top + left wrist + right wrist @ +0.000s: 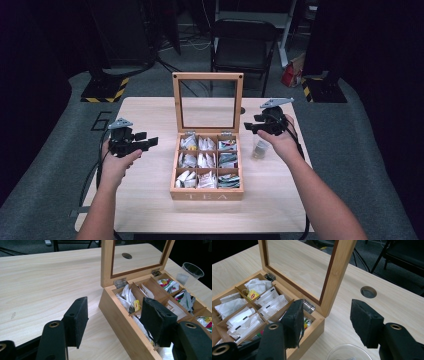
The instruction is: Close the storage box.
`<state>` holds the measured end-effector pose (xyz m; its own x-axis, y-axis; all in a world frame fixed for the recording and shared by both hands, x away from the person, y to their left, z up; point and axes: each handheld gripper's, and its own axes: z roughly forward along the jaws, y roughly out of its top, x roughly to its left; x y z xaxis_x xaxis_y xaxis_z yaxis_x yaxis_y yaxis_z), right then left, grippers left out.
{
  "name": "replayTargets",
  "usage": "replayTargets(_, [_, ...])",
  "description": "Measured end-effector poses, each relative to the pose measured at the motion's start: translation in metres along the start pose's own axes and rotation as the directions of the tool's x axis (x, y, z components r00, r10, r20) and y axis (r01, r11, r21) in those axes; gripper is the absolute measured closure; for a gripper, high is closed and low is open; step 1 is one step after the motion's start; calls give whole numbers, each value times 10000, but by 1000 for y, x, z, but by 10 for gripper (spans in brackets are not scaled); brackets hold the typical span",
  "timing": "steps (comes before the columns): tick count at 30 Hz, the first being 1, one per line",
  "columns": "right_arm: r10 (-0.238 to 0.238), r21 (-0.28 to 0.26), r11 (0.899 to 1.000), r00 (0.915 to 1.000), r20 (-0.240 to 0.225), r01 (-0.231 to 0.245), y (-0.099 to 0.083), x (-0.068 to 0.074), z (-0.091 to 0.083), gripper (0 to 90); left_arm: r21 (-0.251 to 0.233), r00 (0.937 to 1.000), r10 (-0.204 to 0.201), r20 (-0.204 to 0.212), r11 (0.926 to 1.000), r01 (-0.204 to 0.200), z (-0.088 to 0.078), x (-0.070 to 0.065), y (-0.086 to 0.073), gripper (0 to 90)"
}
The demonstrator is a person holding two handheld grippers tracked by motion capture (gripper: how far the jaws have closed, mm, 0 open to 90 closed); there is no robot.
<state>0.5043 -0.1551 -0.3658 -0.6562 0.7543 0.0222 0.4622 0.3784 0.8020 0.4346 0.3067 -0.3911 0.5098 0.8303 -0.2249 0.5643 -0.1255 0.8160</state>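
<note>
Below the right gripper (251,126) (open), cup (260,148).

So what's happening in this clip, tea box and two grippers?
A person sits at a wooden table with a gripper in each hand. The tea box stands open, its glass lid upright, its compartments full of tea bags. The left gripper hovers to the box's left, jaws apart and empty. The right gripper is raised by the lid's right edge, above a clear plastic cup; its jaws are apart with nothing between them.
</note>
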Motion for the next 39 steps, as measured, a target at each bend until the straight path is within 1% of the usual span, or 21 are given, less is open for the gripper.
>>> replayTargets(5, [33,-53,10000,9999,129,-33,4,0,1,441,23,10000,75,18,10000,-75,1,-1,0,387])
replayTargets(6, [-28,-40,10000,9997,248,29,6,-1,1,441,59,9999,140,33,9999,-140,2,-1,0,388])
replayTargets(7, [-13,-32,10000,9996,279,14,7,-1,1,440,97,9999,97,37,9999,-98,3,-2,-1,388])
replayTargets(10, [-77,-45,10000,9995,316,78,10,-4,2,437,69,9998,178,39,9998,-178,4,-2,0,387])
replayTargets(11, [8,-45,10000,9994,334,-6,10,-4,2,436,80,9999,113,45,9999,-113,4,-3,0,387])
replayTargets(13, [-56,-60,10000,9993,375,58,12,-4,3,435,96,9999,104,66,9999,-105,4,-3,0,387])
replayTargets(17, [-91,-92,9999,9991,422,95,12,-5,6,434,96,9997,186,155,9998,-188,5,-5,1,388])
replayTargets(18, [-135,-57,9999,9993,355,137,12,-6,10,434,86,9996,225,167,9997,-227,5,-6,0,387])
replayTargets(20, [18,-70,10000,9997,260,-16,12,-6,13,442,118,9995,253,182,9996,-256,5,-6,0,388])
replayTargets(22, [4,-93,10000,9999,160,-2,12,-8,15,446,97,9996,208,208,9997,-210,5,-6,0,387])
replayTargets(27, [6,-97,10000,9999,103,-5,13,-10,23,448,66,9995,191,242,9998,-192,6,-7,1,388])
replayTargets(29, [54,-56,10000,9999,100,-53,13,-11,27,448,107,9994,235,273,9997,-238,6,-6,1,387])
replayTargets(30, [157,-51,9999,9998,112,-156,13,-12,31,447,108,9993,233,283,9997,-236,7,-7,1,387])
replayTargets(32, [152,-70,9999,9998,98,-152,13,-13,32,447,112,9994,208,276,9997,-211,7,-7,0,387])
replayTargets(33, [222,-67,9997,9997,69,-221,13,-13,34,447,140,9993,238,284,9996,-242,7,-7,0,387])
replayTargets(35, [169,-27,9999,9998,47,-169,13,-14,38,449,156,9992,234,311,9996,-239,7,-8,0,387])
replayTargets(36, [143,18,9999,9999,30,-143,14,-14,40,448,63,9994,226,275,9997,-228,8,-9,-1,387])
replayTargets(37, [135,12,9999,9999,34,-135,14,-14,41,447,145,9991,258,325,9995,-263,8,-9,0,388])
replayTargets(39, [168,17,9999,9999,38,-168,15,-14,42,446,153,9989,309,341,9994,-314,8,-9,0,388])
